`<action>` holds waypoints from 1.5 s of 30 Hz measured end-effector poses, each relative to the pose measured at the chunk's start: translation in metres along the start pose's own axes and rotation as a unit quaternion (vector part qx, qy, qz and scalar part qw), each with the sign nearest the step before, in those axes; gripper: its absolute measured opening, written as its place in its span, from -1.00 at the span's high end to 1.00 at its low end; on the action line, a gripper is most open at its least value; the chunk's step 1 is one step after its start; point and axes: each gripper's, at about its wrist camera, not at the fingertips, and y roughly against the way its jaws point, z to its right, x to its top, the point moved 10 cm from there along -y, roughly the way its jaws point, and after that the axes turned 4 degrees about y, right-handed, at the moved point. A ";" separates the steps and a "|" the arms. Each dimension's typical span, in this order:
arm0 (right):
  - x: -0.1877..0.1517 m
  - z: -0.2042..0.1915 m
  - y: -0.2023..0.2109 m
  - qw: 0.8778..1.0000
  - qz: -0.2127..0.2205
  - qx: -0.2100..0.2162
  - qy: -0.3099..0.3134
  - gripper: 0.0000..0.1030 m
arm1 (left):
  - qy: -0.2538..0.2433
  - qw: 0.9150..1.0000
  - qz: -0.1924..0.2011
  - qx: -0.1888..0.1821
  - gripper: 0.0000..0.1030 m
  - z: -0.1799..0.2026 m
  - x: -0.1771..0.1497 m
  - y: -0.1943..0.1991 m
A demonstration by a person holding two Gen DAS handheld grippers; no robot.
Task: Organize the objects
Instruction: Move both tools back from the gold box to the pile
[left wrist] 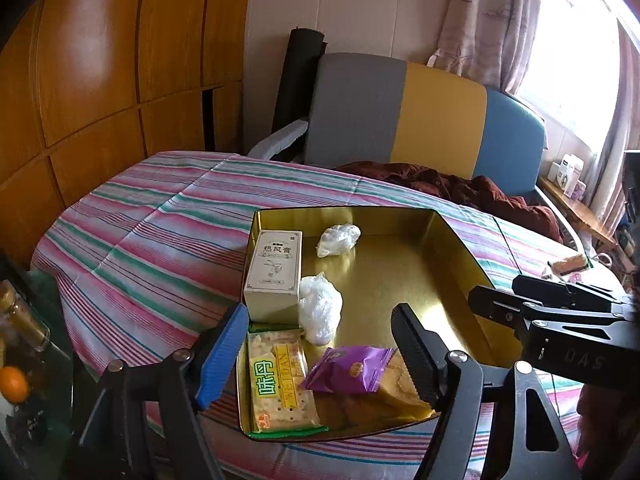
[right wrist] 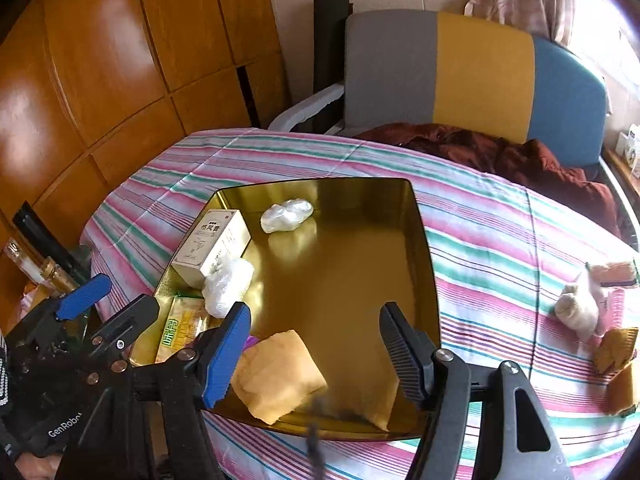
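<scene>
Gold tin tray (left wrist: 460,256) is sitting on the striped counter (left wrist: 140,240), holding a white box (left wrist: 274,272) at ten o'clock, while both tongs, left (left wrist: 320,356) and right (right wrist: 316,356), are hovering open, gripping nothing.

Gold tin (left wrist: 460,248) on the bed, filling up

Box (left wrist: 273,276), two plastic wads (left wrist: 320,306), crackers (left wrist: 280,380), purple packet (left wrist: 348,370) and yellow cake (right wrist: 276,376) lie inside.

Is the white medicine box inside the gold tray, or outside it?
Inside. The white box stands against the left wall of the gold tray.
</scene>
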 end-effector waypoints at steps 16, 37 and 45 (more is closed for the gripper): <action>-0.011 0.035 0.014 0.999 0.017 -0.028 -0.032 -0.33 | -0.037 0.999 -0.006 -0.013 -0.50 0.033 -0.010 0.003; -0.066 0.169 0.033 0.982 -0.010 -0.100 -0.159 -0.33 | -0.088 0.994 -0.037 -0.061 -0.51 0.086 -0.022 -0.010; -0.082 0.251 0.066 0.964 -0.006 -0.137 -0.227 -0.33 | -0.126 0.986 -0.045 -0.099 -0.54 0.129 -0.026 -0.011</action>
